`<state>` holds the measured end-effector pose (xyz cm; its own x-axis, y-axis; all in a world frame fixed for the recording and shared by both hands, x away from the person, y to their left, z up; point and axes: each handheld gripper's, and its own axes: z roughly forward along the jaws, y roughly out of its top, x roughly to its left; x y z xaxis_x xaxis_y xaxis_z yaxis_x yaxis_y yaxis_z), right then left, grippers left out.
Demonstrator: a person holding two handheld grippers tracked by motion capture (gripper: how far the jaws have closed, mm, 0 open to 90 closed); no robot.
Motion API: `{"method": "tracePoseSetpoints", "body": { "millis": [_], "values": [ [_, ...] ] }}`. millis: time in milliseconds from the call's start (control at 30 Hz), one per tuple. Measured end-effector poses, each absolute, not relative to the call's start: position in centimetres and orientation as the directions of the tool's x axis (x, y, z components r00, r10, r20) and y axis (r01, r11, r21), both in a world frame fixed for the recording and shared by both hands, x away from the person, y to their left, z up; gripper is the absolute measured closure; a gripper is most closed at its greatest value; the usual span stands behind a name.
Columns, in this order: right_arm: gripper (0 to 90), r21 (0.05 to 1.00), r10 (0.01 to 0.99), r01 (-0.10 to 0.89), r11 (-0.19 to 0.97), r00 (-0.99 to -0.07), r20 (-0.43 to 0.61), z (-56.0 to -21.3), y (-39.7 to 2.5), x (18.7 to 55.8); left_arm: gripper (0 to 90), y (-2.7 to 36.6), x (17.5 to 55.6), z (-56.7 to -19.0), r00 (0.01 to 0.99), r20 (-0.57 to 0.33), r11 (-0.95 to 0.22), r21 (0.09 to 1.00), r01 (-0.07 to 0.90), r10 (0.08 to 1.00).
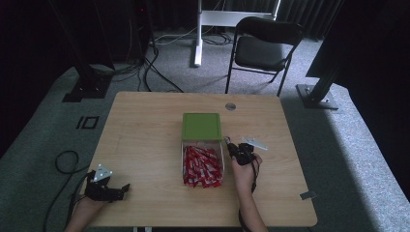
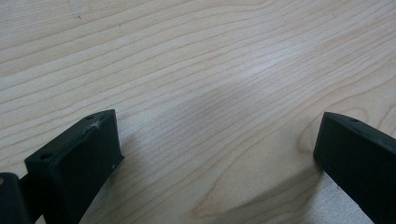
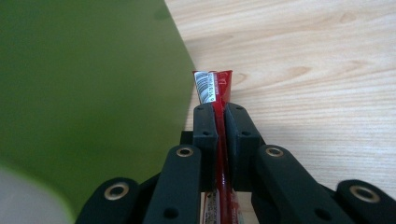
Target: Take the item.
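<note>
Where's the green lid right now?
In the high view, the green lid lies flat mid-table, just behind the box of red packets, left of the right gripper.

At the lower left of the high view, the person's left hand (image 1: 83,205) rests at the frame's bottom edge, holding the left gripper (image 1: 126,186) low and level, its tips aimed toward the right of the frame. In the left gripper view its two black jaws stand far apart at the lower corners, with nothing between them. Right of centre in the high view, the right forearm rises from the bottom edge to the right hand (image 1: 245,170), which points the right gripper (image 1: 226,140) up and to the left. In the right gripper view its jaws are clamped together at centre frame on a thin red sachet (image 3: 216,88).
</note>
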<state>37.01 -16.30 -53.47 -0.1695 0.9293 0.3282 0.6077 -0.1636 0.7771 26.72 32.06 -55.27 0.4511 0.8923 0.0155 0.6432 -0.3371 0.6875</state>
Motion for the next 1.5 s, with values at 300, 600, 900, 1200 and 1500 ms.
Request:
{"method": "tracePoseSetpoints", "body": {
  "millis": [300, 600, 900, 1200, 1500],
  "values": [
    [83.7, 0.757, 0.927, 0.639, -0.138, -0.186, 0.326, -54.4, -15.1, 37.8, 1.5, 32.1, 26.7, -55.3, 0.451, 0.015, -0.337, 0.687, 0.644, 0.892],
    [82.9, 0.747, 0.936, 0.651, -0.136, -0.163, 0.313, -54.8, -14.9, 38.3, 1.5, 32.1, 26.7, -55.3, 0.451, 0.015, -0.337, 0.687, 0.644, 0.892],
    [71.1, 0.749, 0.933, 0.654, -0.109, -0.192, 0.304, -54.4, -15.1, 38.5, 1.5, 32.1, 26.7, -55.3, 0.451, 0.015, -0.337, 0.687, 0.644, 0.892],
    [57.5, 0.765, 0.941, 0.643, -0.043, -0.231, 0.247, -53.8, -16.7, 37.7, 1.5, 32.1, 26.7, -55.3, 0.451, 0.015, -0.337, 0.687, 0.644, 0.892],
    [40.1, 0.777, 0.93, 0.63, 0.022, -0.298, 0.216, -52.9, -18.4, 36.6, 1.5, 32.1, 26.7, -55.3, 0.451, 0.015, -0.337, 0.687, 0.643, 0.892]
  ]
}}
